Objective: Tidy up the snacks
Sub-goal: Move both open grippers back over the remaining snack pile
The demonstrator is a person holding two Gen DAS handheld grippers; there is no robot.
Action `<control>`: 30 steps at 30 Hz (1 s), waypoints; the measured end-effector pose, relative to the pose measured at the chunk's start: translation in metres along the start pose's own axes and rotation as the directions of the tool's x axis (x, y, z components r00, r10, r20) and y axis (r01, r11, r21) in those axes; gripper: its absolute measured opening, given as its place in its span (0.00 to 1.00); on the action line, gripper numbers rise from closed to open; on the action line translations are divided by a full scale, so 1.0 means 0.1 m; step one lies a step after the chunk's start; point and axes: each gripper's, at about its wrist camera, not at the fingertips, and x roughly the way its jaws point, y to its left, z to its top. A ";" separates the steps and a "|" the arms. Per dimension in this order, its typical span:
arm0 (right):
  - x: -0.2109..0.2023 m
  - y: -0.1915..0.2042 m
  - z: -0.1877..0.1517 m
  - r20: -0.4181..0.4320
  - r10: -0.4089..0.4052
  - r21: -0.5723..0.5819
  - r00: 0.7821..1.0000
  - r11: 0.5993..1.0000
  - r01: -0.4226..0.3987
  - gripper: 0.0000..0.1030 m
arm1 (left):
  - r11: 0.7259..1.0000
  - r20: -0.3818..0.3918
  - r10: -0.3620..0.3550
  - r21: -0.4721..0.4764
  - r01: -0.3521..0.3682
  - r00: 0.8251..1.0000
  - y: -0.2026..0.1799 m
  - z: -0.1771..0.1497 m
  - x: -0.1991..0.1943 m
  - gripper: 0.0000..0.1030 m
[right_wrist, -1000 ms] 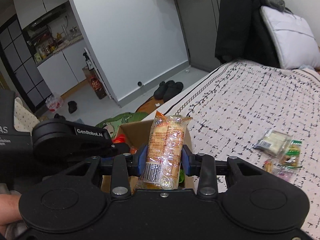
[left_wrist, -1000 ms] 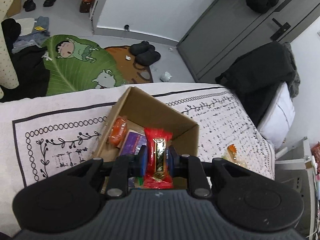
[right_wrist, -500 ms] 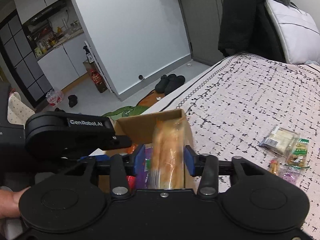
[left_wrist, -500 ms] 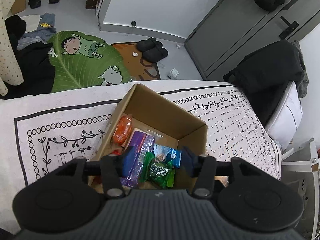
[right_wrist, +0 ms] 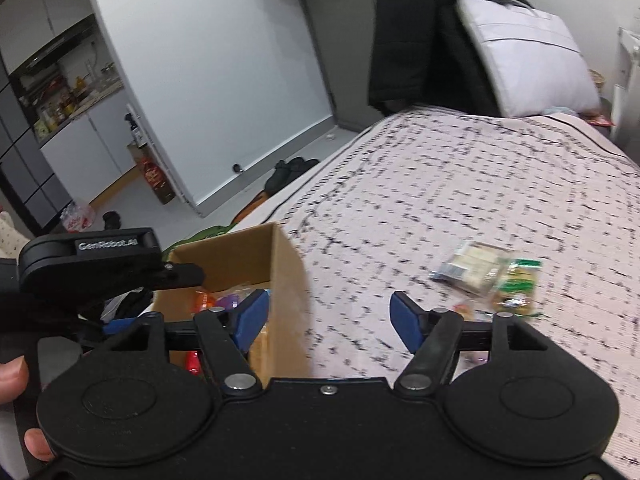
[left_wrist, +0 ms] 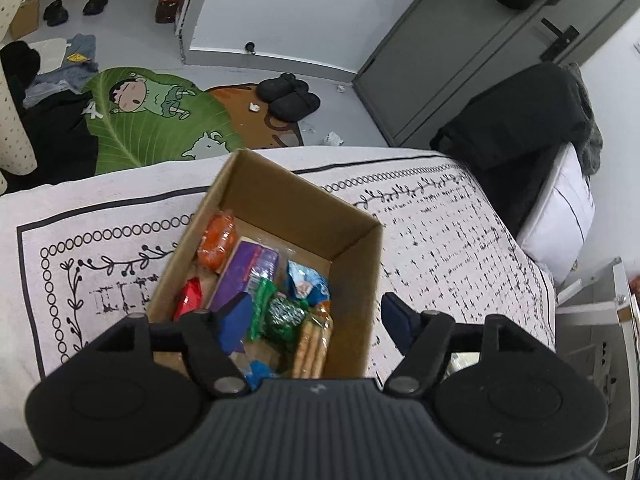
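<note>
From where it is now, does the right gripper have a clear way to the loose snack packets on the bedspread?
Probably yes. The right gripper is open with nothing between its jaws, which have just been opening, and the snack packets lie in the open on the bedspread ahead of its right finger. The cardboard box sits off to the left.

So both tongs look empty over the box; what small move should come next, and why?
Probably swing the right tongs toward the loose packets on the bedspread. Both tongs have just been opening with nothing between them; the left tongs hang over the cardboard box, which already holds several snacks.
</note>
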 end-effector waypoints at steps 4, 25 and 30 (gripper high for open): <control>-0.11 -0.17 -0.02 0.008 -0.027 0.016 1.000 1.000 0.027 0.68 | 0.999 -0.002 -0.005 0.039 0.005 1.000 -0.11 -0.10 -0.02 0.68; -0.47 -0.93 -0.24 0.014 -0.114 0.091 0.993 0.990 0.112 0.75 | 0.952 -0.057 -0.090 0.288 0.103 0.994 -0.76 -0.68 0.04 0.69; -0.40 -1.10 -0.26 0.003 -0.101 0.114 0.995 0.988 0.100 0.72 | 0.925 -0.061 -0.124 0.354 0.137 0.990 -0.93 -0.82 0.10 0.68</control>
